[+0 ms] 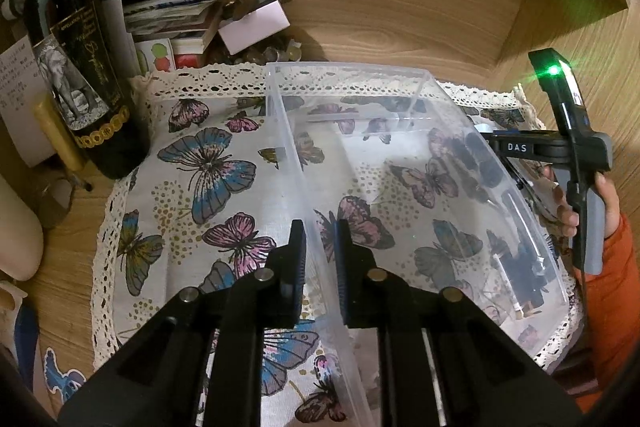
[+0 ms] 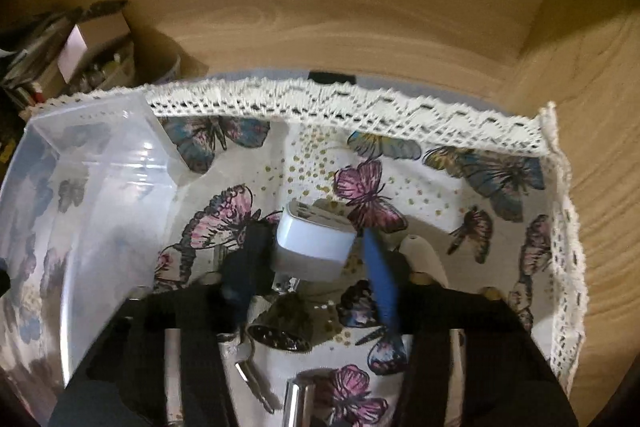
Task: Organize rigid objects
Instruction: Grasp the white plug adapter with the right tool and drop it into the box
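My left gripper (image 1: 320,259) is shut on the near wall of a clear plastic box (image 1: 400,99), one finger inside and one outside. The box stands on a butterfly-print cloth (image 1: 208,163). In the right wrist view a white charger cube (image 2: 316,243) lies on the cloth just right of the box (image 2: 80,195). My right gripper (image 2: 312,269) straddles the charger, with its pads against the cube's two sides; the picture is blurred. In the left wrist view a hand with an orange sleeve (image 1: 612,287) holds that gripper's handle (image 1: 584,195) beyond the box's right wall.
A dark metal bell (image 2: 280,327), keys (image 2: 256,383), a shiny cylinder (image 2: 298,403) and a white piece (image 2: 424,259) lie by the charger. A wine bottle (image 1: 80,87) and stacked papers (image 1: 172,15) stand at the back left. Wooden walls (image 1: 400,7) close in the back and right.
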A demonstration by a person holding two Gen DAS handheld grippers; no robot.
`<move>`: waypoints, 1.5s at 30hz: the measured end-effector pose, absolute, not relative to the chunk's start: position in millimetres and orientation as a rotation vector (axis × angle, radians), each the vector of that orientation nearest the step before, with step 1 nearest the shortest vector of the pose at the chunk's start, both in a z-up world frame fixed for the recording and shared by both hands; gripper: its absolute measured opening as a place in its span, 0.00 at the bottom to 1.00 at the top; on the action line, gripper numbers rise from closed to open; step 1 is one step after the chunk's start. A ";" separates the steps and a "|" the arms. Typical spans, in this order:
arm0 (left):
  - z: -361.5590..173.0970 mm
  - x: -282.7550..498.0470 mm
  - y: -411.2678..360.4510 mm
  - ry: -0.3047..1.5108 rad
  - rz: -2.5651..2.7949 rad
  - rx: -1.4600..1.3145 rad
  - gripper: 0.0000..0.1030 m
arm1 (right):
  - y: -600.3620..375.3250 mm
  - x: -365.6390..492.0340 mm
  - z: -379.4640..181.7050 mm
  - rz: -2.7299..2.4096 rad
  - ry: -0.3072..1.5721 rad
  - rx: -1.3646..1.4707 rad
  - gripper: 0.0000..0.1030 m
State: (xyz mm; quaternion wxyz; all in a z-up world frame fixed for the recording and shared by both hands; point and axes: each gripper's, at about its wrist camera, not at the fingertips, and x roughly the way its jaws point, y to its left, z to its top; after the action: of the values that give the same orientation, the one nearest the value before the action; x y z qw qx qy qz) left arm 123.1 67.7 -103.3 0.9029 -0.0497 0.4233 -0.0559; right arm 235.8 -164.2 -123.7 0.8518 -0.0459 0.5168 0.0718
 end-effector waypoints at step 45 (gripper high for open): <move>-102.2 119.7 68.8 0.841 -0.110 -0.109 0.14 | -52.8 183.0 -70.9 0.440 0.909 -0.268 0.35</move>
State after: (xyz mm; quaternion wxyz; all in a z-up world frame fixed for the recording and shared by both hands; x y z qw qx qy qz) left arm 119.7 68.8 -102.2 0.9099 -0.0527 0.4079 -0.0534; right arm 183.0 -52.8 -70.9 0.8666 -0.1278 0.4343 0.2101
